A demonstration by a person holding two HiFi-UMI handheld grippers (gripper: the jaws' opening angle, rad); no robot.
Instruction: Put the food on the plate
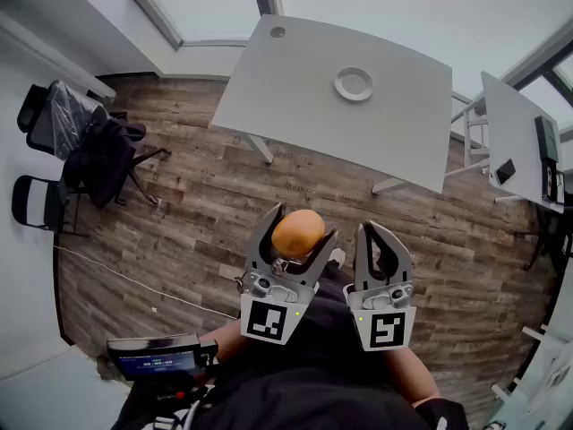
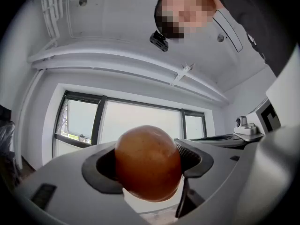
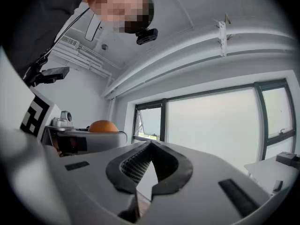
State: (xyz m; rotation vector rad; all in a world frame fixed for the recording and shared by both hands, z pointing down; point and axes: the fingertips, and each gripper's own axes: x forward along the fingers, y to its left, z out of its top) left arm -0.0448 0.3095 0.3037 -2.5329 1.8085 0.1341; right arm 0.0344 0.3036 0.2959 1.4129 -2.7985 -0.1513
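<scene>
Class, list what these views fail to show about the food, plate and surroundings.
- Round orange food: its sides, left gripper view, covered by the left gripper's jaws.
- Small white round plate: head view, too small for detail.
- Black screened device: head view, screen text unreadable.

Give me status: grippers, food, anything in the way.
Left gripper shut on orange food. Right gripper shut, empty. Plate bare on table ahead; nothing between.
</scene>
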